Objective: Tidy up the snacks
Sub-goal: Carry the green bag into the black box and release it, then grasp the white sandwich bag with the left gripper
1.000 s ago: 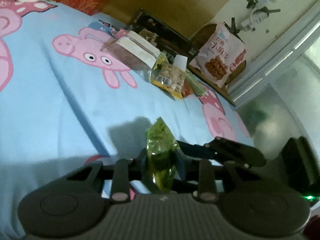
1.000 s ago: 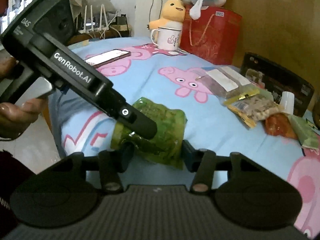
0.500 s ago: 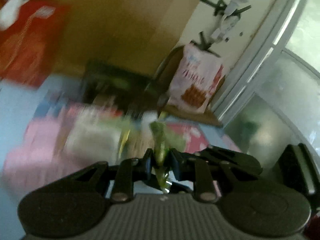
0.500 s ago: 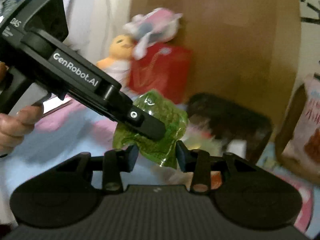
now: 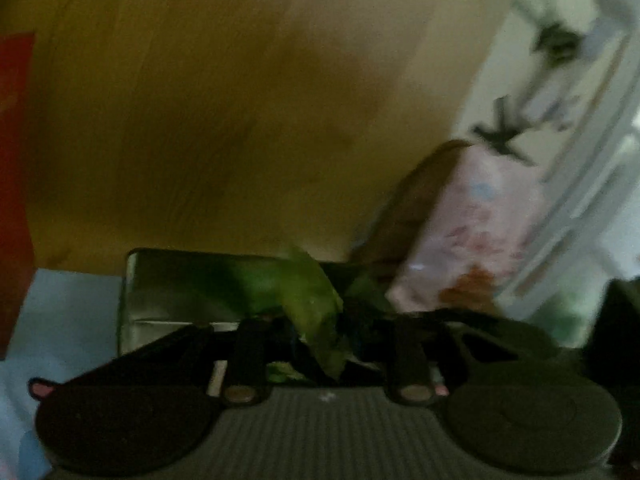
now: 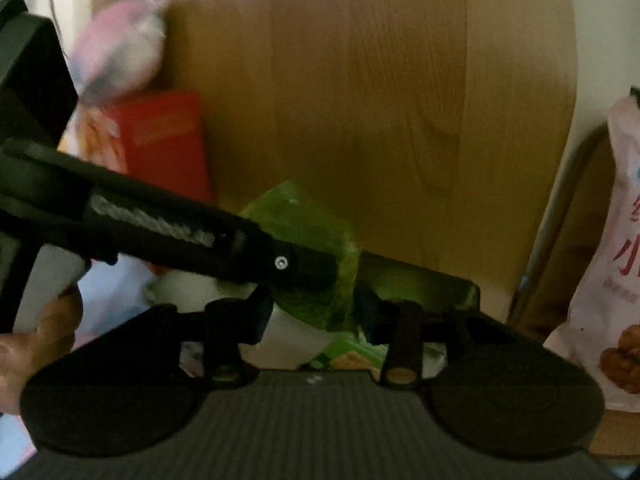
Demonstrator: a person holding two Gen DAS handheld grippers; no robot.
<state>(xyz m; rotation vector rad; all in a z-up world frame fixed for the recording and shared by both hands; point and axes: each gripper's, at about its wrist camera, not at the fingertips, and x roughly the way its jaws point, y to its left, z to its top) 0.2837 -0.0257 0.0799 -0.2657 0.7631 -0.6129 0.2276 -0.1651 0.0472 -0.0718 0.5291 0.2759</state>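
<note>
Two hand-held grippers pinch one crinkled, seemingly translucent green packet (image 6: 308,232).

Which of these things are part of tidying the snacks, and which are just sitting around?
Part of the job:
- green snack packet, pinched by both grippers
- left gripper
- right gripper
- dark box just beyond the packet
- big pink snack bag, standing at the right

Just sitting around:
- red gift bag
- pink plush toy
- wooden headboard
</note>
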